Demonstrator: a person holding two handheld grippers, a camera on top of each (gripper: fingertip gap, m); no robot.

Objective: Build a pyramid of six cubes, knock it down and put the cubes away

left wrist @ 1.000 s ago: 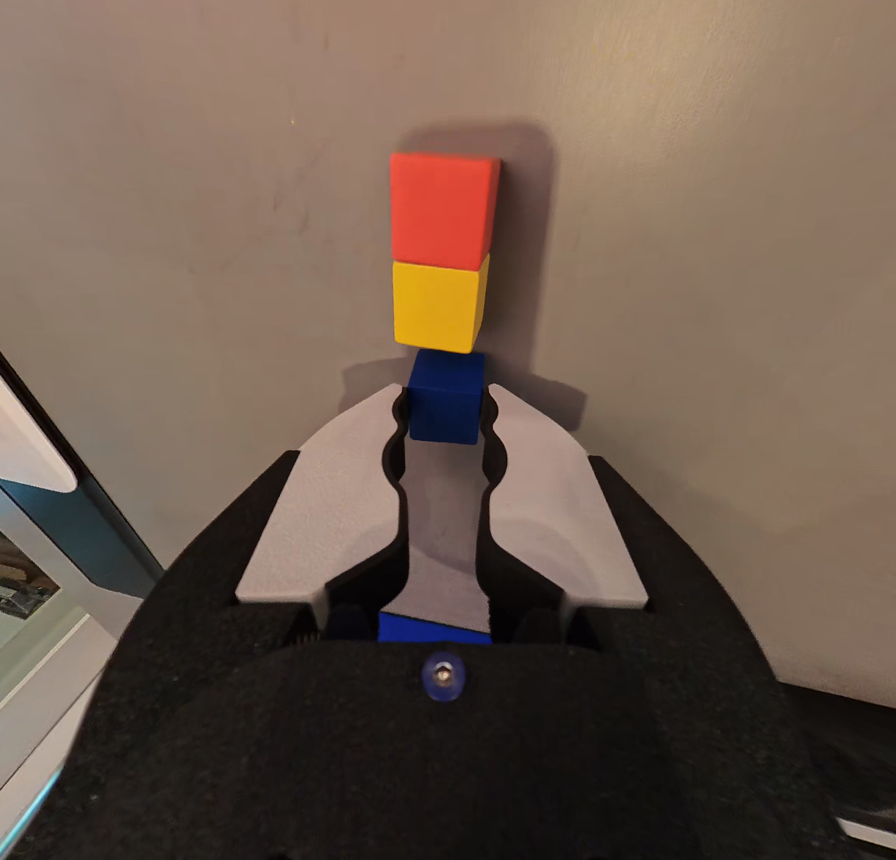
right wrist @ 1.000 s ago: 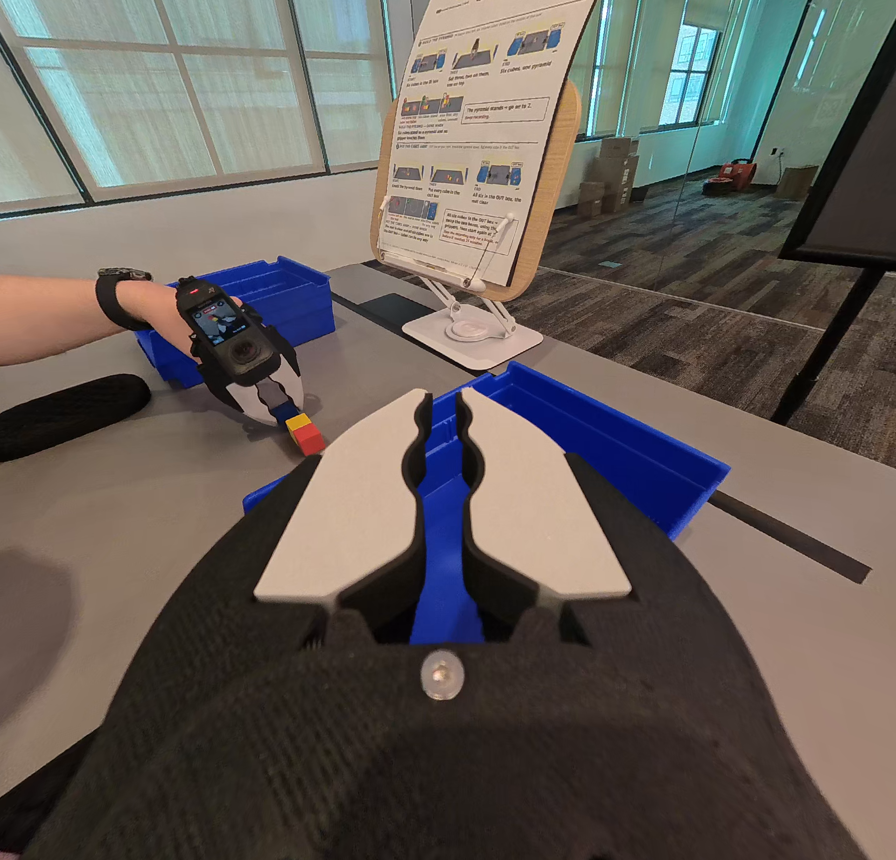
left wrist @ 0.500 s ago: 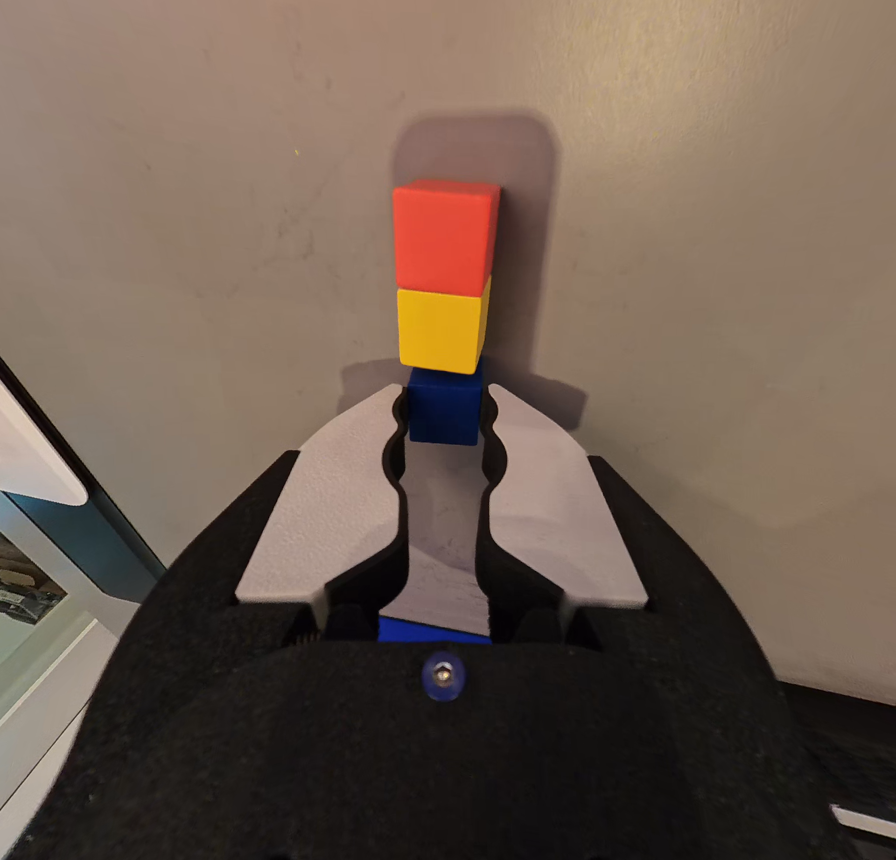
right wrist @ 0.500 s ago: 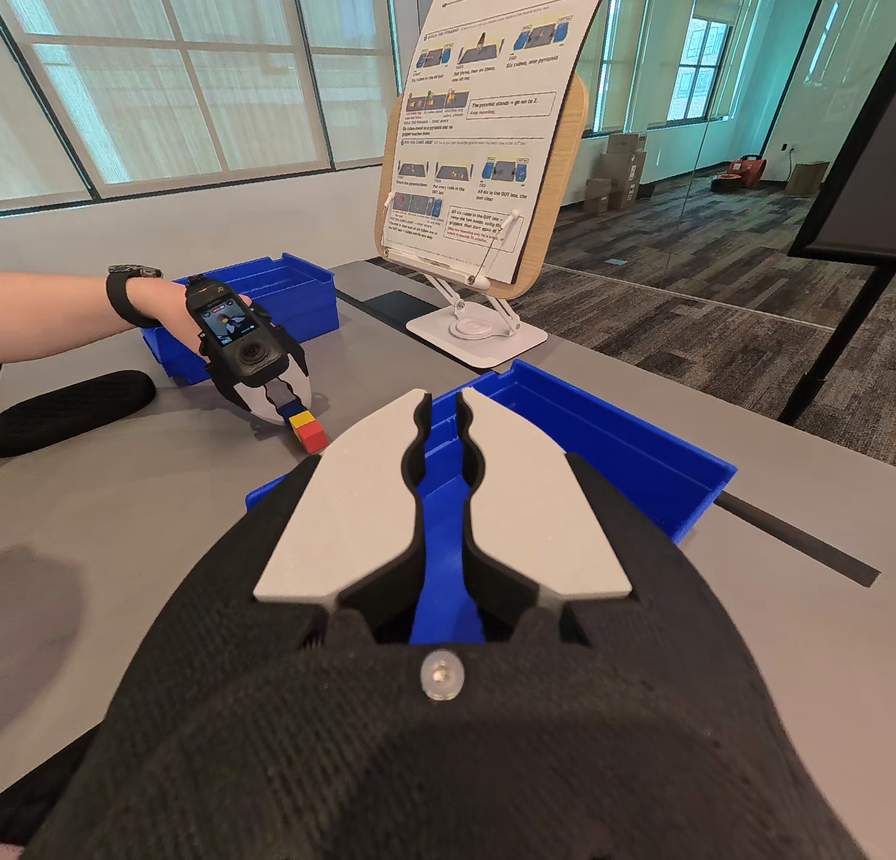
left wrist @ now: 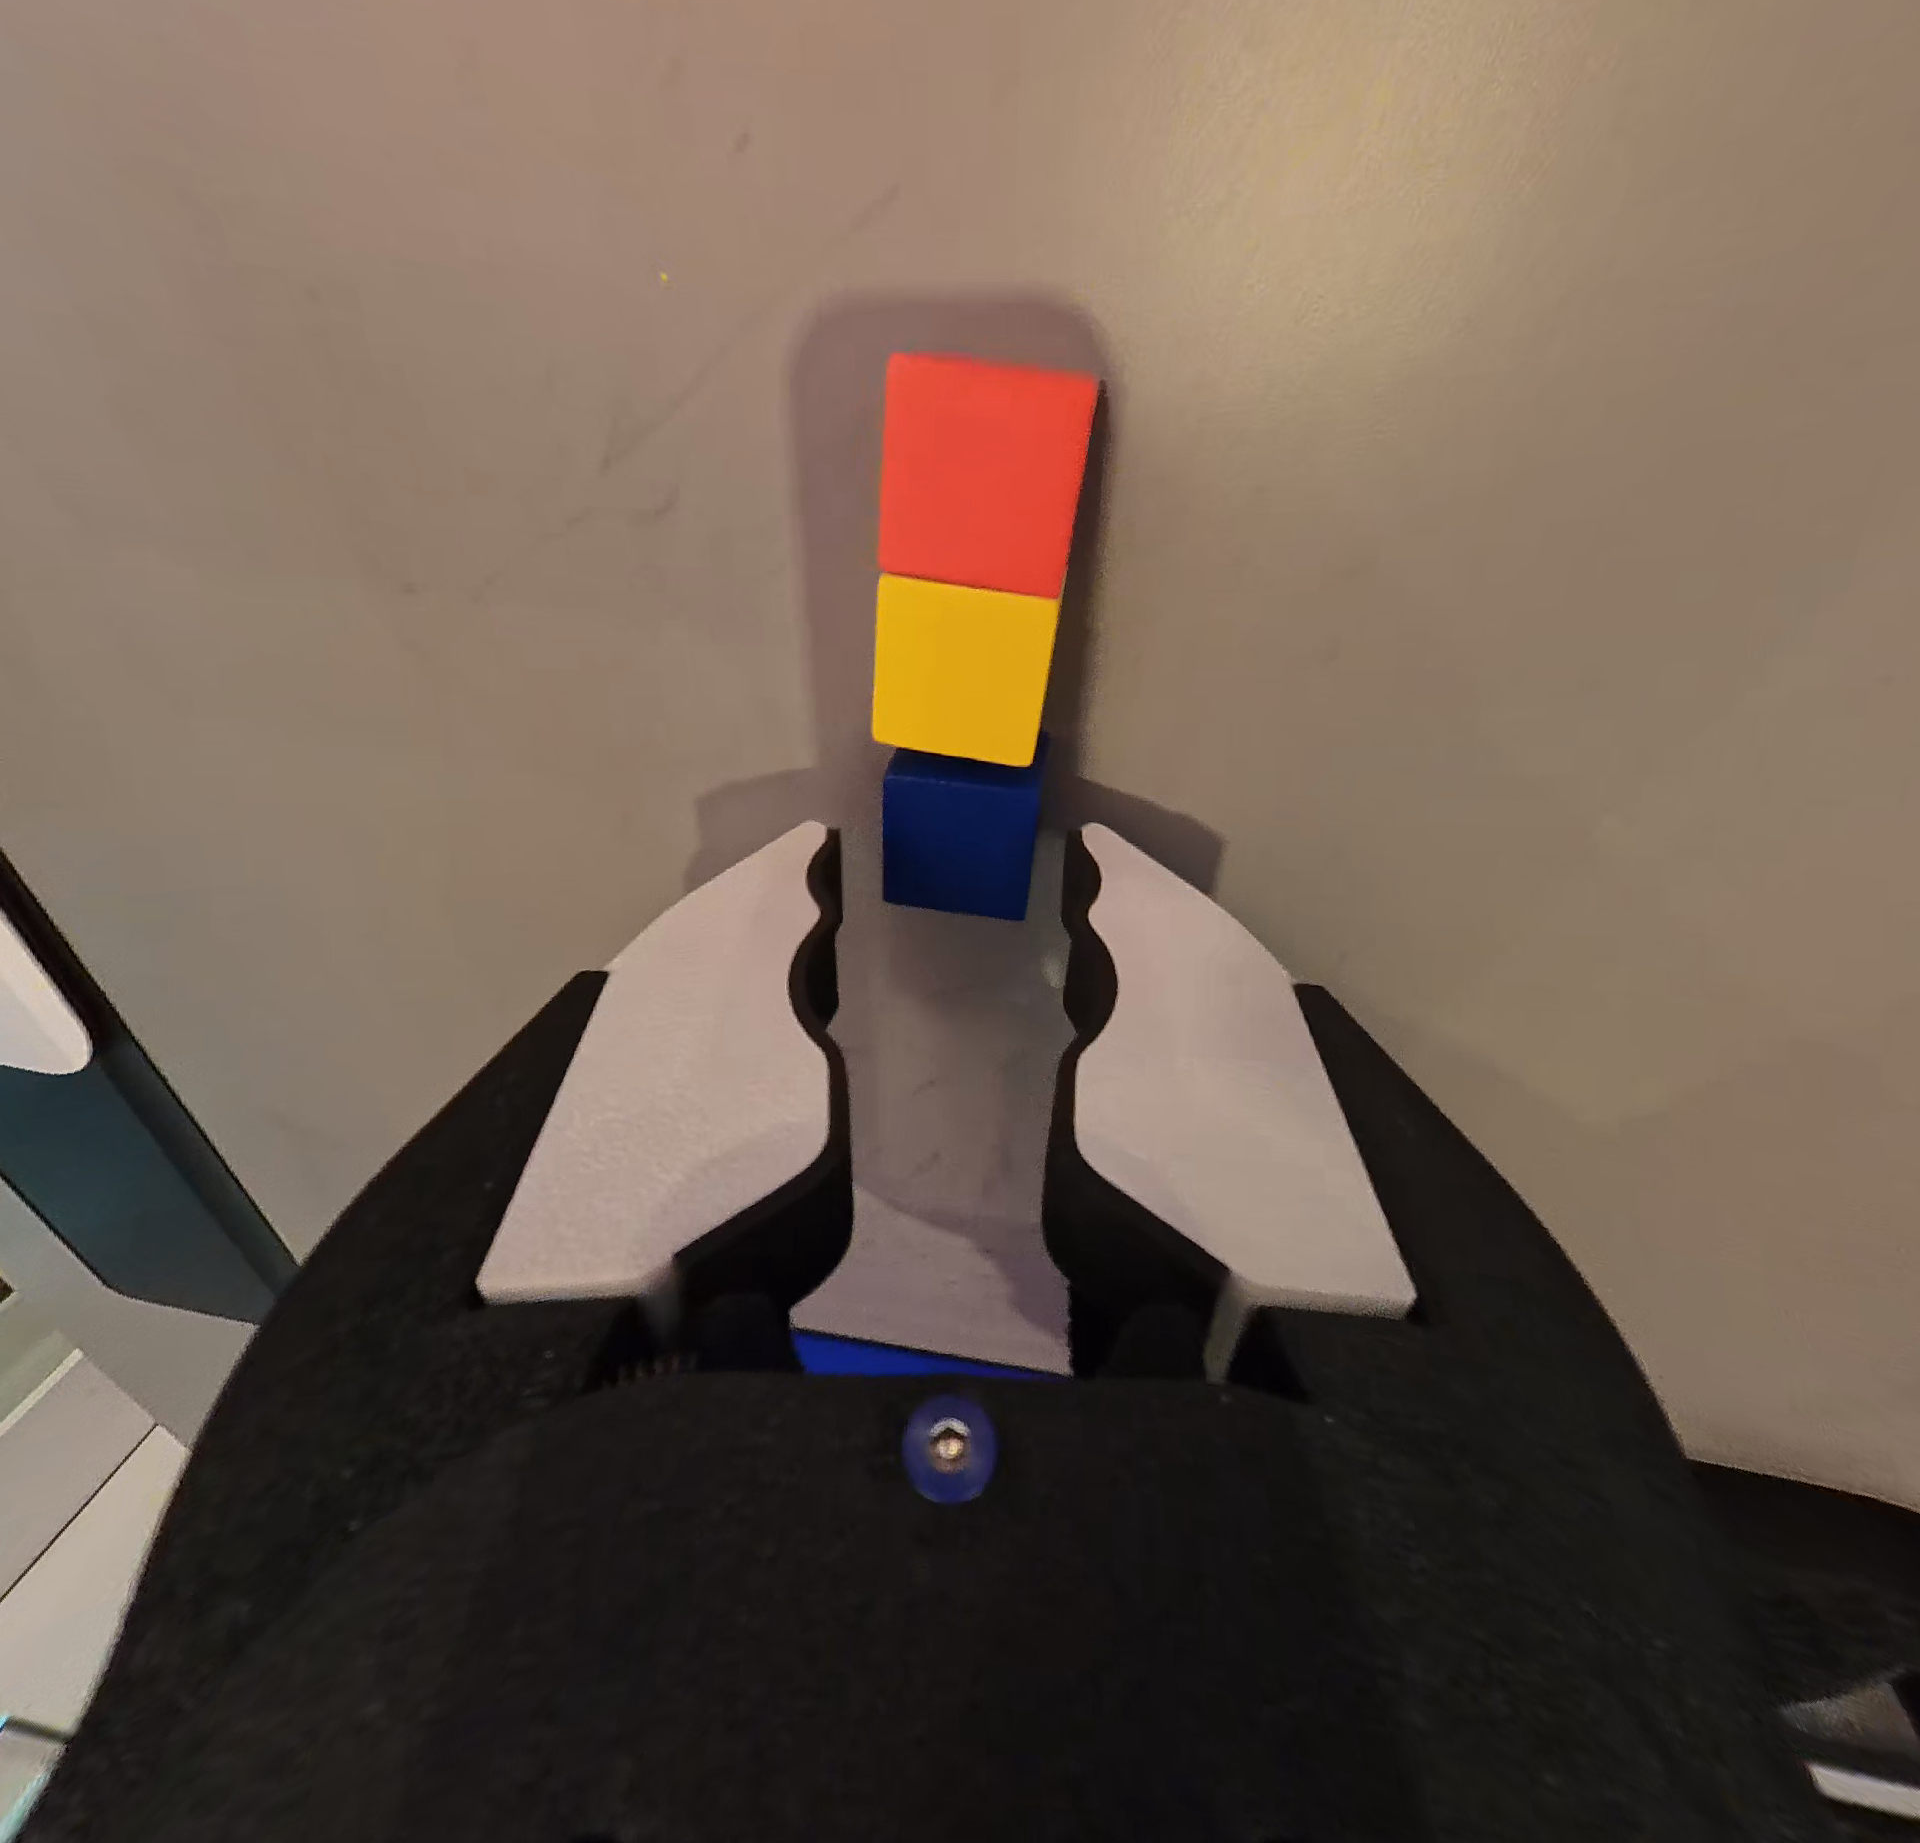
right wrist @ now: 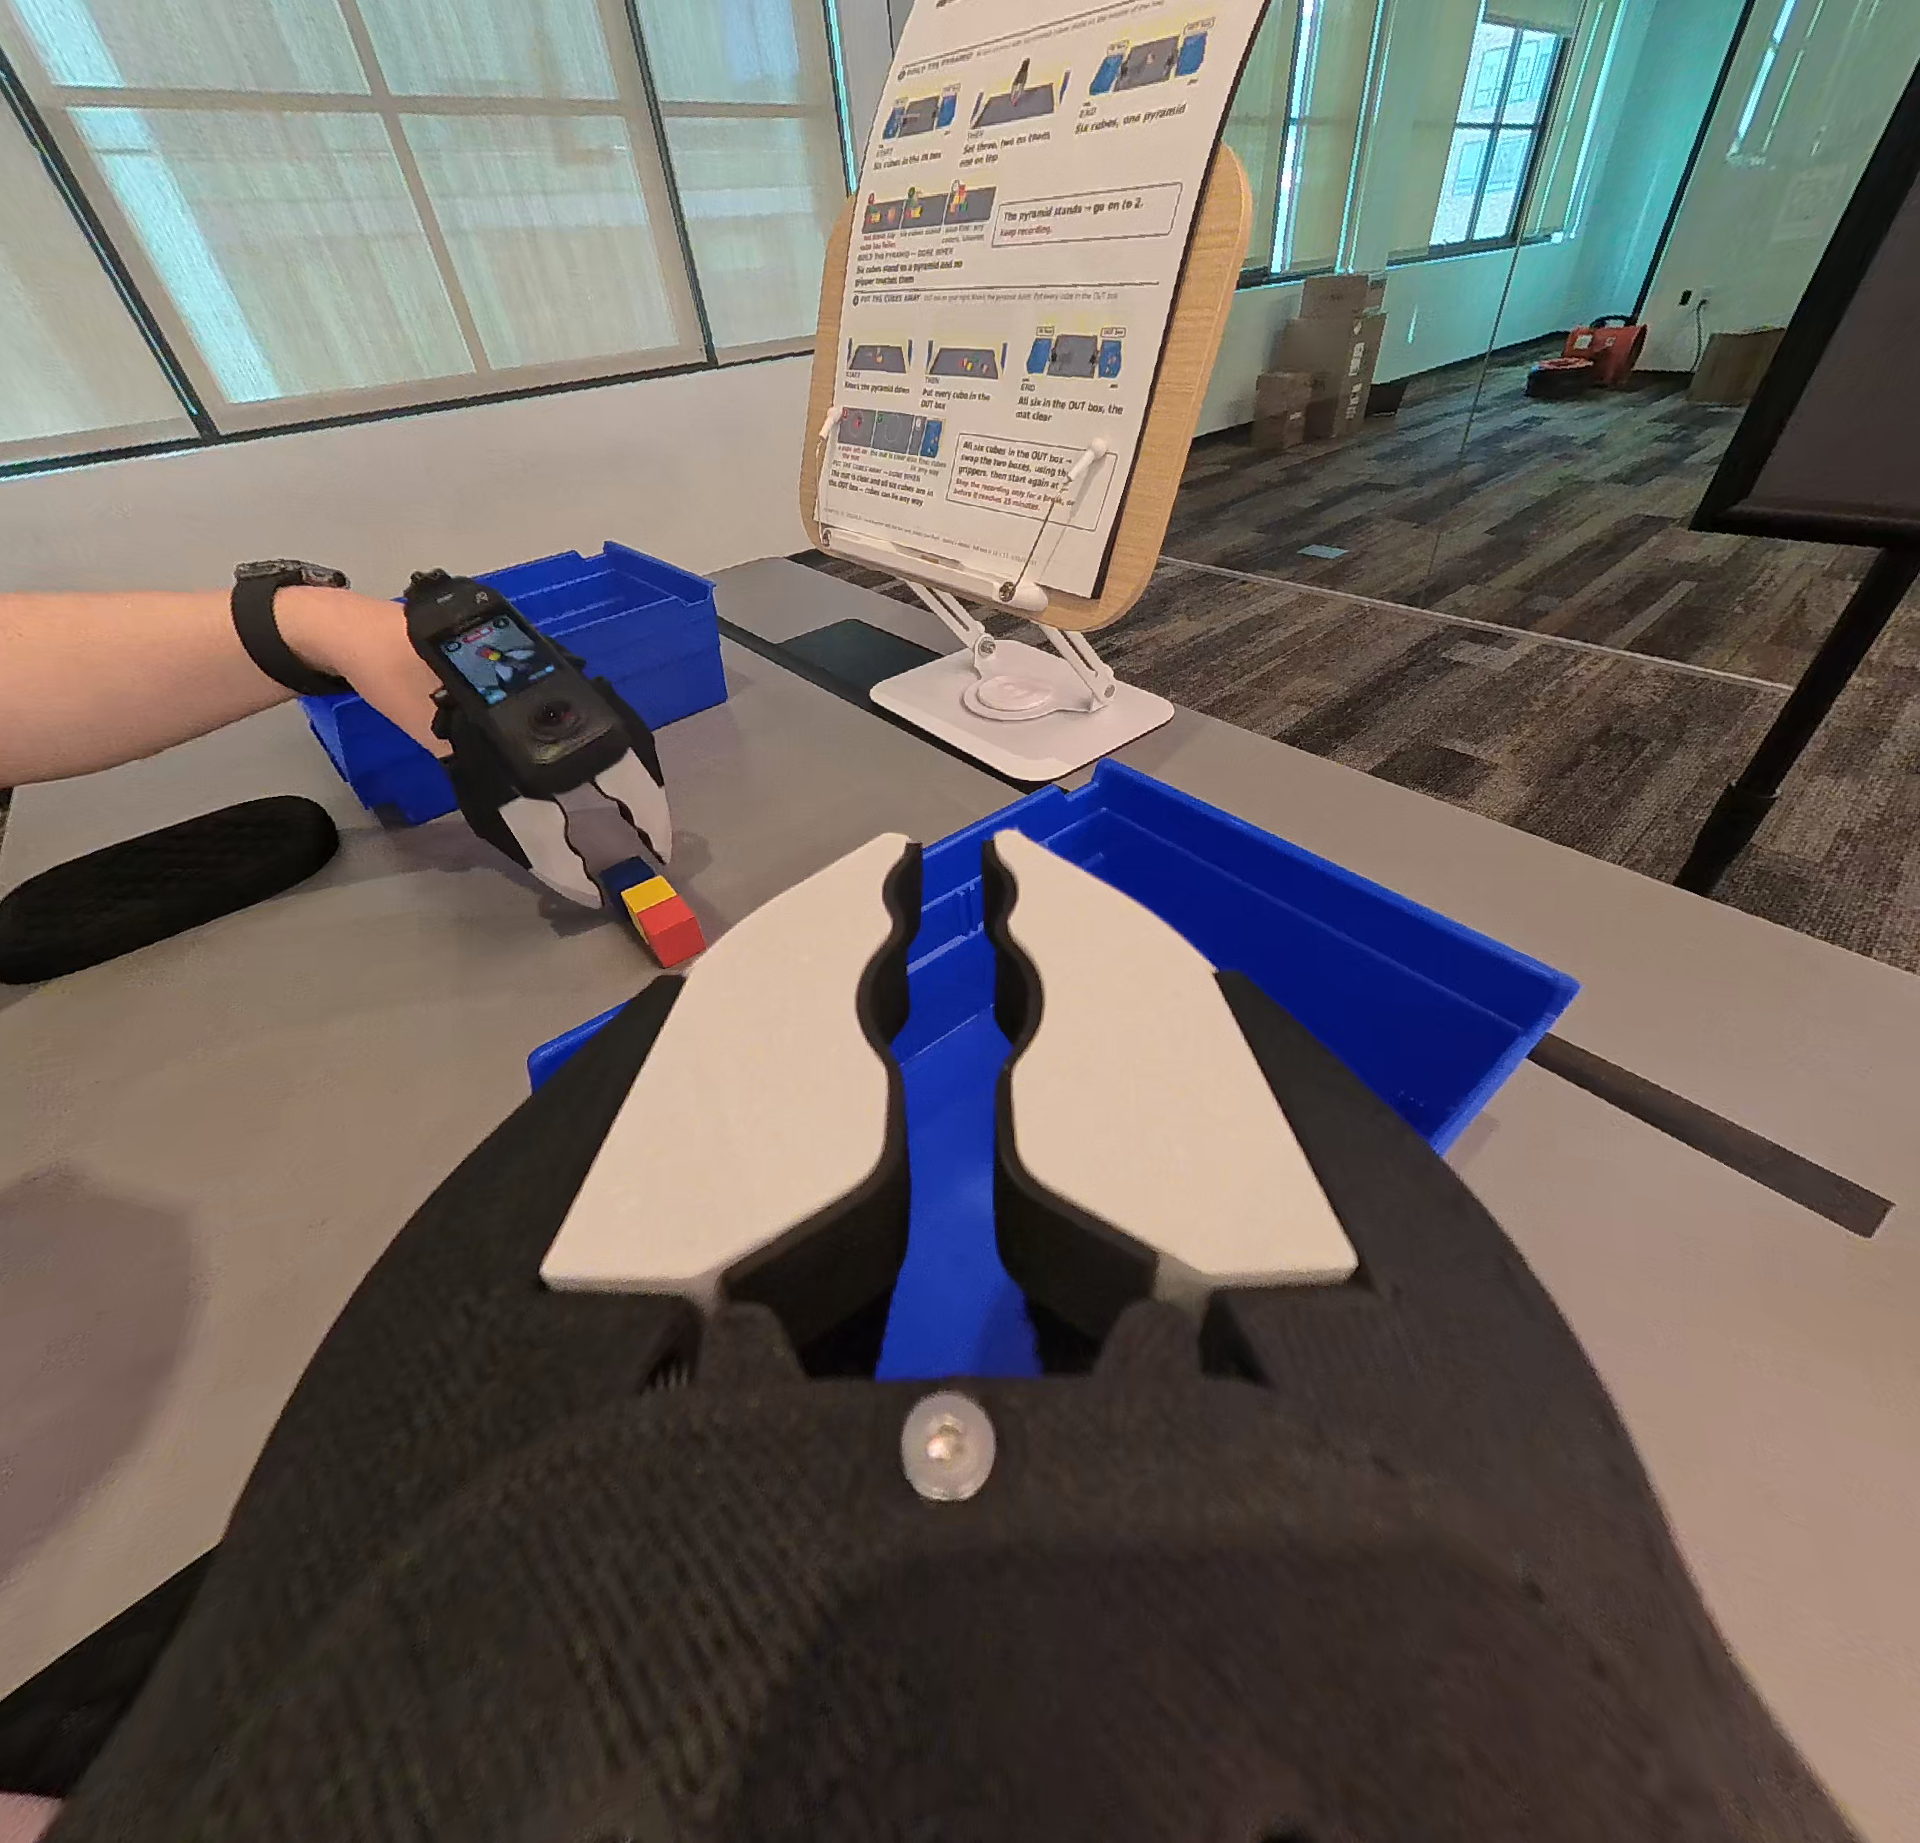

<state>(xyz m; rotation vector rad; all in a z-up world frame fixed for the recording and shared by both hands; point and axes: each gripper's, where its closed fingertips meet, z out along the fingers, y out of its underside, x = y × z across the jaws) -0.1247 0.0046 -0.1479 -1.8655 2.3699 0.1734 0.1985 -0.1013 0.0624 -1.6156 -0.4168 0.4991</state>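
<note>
At frame centre, the left gripper (left wrist: 954, 837) stood with jaws spread beside the blue cube (left wrist: 958, 837), set touching the yellow cube (left wrist: 961, 669) and red cube (left wrist: 982, 474) on the tabletop (left wrist: 416, 443), likely as the pyramid's base row. The right gripper (right wrist: 951, 853) hung empty, jaws slightly apart, over the blue bin (right wrist: 1351, 972).

The left wrist view looks steeply down, close over the grey tabletop (left wrist: 416, 443) and a row of red, yellow and blue cubes (left wrist: 971, 588). The right wrist view sits farther back, facing across the table; it shares that cube row (right wrist: 655, 910).
</note>
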